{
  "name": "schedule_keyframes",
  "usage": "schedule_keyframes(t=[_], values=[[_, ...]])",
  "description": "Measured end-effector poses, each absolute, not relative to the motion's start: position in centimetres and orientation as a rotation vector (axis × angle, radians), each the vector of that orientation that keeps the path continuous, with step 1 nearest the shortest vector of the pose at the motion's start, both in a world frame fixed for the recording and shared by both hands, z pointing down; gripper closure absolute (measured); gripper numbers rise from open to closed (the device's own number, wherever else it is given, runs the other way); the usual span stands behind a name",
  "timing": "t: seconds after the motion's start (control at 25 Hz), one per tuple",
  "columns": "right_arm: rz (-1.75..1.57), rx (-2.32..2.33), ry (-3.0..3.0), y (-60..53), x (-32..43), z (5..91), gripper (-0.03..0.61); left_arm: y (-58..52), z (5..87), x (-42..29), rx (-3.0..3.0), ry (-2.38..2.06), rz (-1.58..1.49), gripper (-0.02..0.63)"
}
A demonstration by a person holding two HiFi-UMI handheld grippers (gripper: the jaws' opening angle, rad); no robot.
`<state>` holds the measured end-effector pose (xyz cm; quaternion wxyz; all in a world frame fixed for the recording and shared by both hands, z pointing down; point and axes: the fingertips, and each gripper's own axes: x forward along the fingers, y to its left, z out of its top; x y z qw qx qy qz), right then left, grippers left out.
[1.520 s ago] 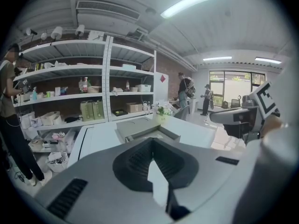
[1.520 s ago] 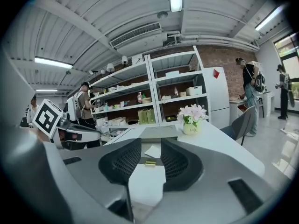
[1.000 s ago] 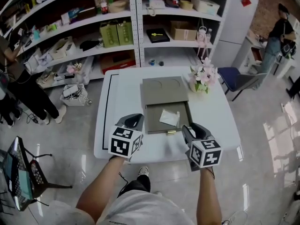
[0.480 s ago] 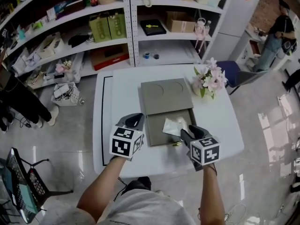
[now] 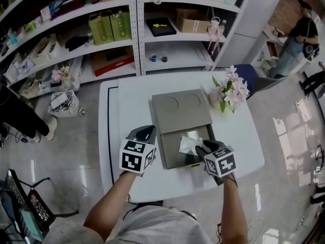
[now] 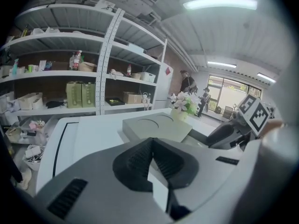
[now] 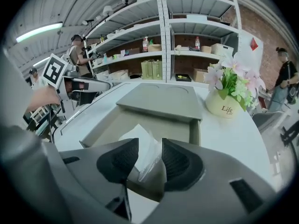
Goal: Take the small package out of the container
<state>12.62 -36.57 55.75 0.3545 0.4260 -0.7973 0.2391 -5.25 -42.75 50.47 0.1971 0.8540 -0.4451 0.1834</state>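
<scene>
A flat grey container (image 5: 180, 108) sits mid-table with its drawer (image 5: 172, 154) pulled out toward me. A small white package in clear wrap (image 5: 189, 144) lies in the drawer. My right gripper (image 5: 202, 147) reaches into the drawer's right side. In the right gripper view its jaws are opening, and the package (image 7: 140, 146) stands between the pads of the right gripper (image 7: 149, 155) without being squeezed. My left gripper (image 5: 144, 132) hovers over the white table (image 5: 127, 116), just left of the drawer. It is shut and empty, as the left gripper (image 6: 150, 148) shows in its own view.
A pot of pink flowers (image 5: 228, 93) stands on the table right of the container. Behind the table are white shelves (image 5: 127, 29) full of boxes and bags. A blue chair (image 5: 249, 75) and a person (image 5: 294, 39) are at the right, beyond the table.
My right gripper has moved forward over the drawer's front edge until its jaws sit around the package. The left gripper has stayed beside the drawer. My head has moved forward over the table.
</scene>
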Motion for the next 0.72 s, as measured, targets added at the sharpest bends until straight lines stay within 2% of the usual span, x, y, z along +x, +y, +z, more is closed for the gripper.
schedule_keyframes(t=[0.24,0.6,0.72], values=[[0.648,1.029,-1.976,-36.9,12.3,57.5,0.426,-43.5,51.1,-5.3,2.394,-1.212,0.511,0.611],[0.628,1.029,-1.914,-37.3,12.9,57.9,0.559,-44.0,51.4,-5.1,2.39,-1.195,0.502,0.611],[0.619,1.038,-1.926,-37.2,12.8,57.5,0.569,-43.8,51.2,-5.0,2.394,-1.195,0.502,0.611]])
